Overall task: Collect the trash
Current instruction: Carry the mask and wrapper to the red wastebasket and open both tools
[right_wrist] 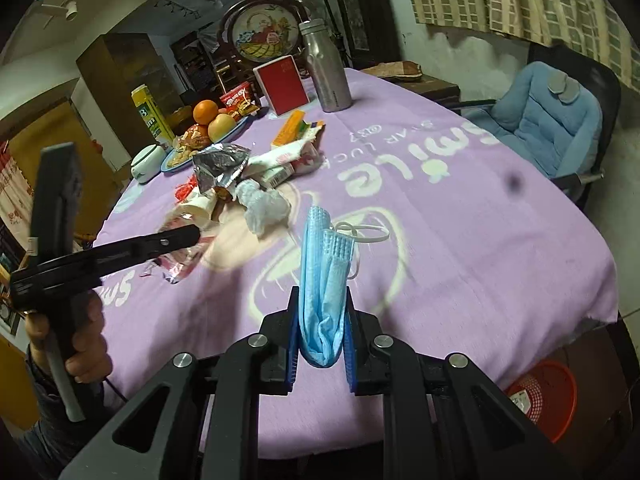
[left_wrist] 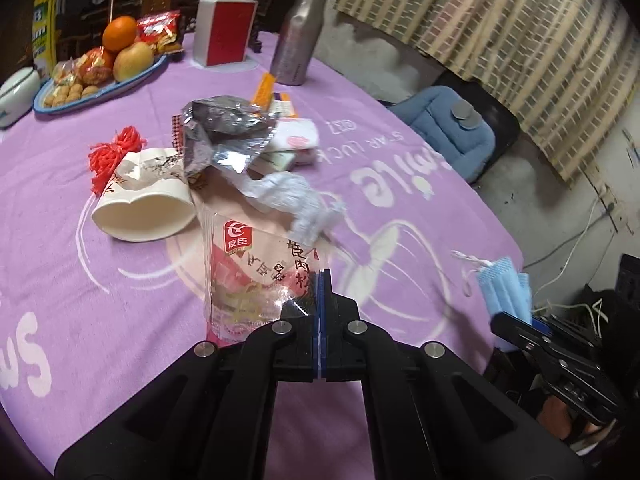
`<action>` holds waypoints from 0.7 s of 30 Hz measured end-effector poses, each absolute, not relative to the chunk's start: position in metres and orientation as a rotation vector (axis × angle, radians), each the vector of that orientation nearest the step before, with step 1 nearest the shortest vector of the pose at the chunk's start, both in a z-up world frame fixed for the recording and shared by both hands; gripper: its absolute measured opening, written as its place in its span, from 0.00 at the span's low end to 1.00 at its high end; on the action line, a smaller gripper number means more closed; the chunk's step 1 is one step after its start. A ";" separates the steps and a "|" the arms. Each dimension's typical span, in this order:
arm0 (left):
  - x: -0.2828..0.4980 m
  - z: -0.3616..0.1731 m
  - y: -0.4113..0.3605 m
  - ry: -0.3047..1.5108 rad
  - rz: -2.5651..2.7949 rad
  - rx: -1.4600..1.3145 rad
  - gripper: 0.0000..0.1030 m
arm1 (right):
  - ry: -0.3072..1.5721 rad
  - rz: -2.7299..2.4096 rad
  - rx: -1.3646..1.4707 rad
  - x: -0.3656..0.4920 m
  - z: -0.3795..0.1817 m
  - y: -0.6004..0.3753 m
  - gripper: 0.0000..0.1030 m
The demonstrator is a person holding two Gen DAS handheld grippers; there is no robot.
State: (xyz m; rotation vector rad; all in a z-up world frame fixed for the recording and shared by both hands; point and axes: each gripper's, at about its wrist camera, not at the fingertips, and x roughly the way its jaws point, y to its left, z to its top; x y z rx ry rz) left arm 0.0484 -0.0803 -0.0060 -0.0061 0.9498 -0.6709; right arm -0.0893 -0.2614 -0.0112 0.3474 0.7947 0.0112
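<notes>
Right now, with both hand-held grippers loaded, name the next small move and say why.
Probably carry both loads to the red basket on the floor beside the table. The left hand-held gripper pinches a clear snack wrapper, the right hand-held gripper clamps a blue face mask, so neither can pick more.

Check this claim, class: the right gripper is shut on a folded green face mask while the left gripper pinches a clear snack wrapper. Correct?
Not quite. The folded face mask in the right gripper is light blue, as the right wrist view shows. The left gripper does pinch the clear snack wrapper.
</notes>
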 end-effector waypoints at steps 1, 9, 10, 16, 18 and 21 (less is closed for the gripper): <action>0.043 -0.005 -0.082 0.946 -0.677 -0.004 0.01 | 0.797 0.011 0.350 -0.092 -0.014 -0.262 0.18; -0.006 0.006 -0.121 0.911 -0.795 0.083 0.01 | 0.777 0.003 0.354 -0.120 -0.021 -0.273 0.18; -0.011 0.008 -0.127 0.906 -0.809 0.096 0.01 | 0.772 -0.006 0.357 -0.126 -0.021 -0.278 0.18; -0.057 0.010 -0.182 0.885 -0.957 0.204 0.01 | 0.744 -0.095 0.376 -0.177 -0.027 -0.318 0.18; -0.075 0.007 -0.207 0.893 -1.020 0.245 0.01 | 0.739 -0.134 0.387 -0.196 -0.030 -0.334 0.18; -0.099 -0.002 -0.242 0.911 -1.107 0.300 0.01 | 0.739 -0.201 0.413 -0.227 -0.038 -0.362 0.18</action>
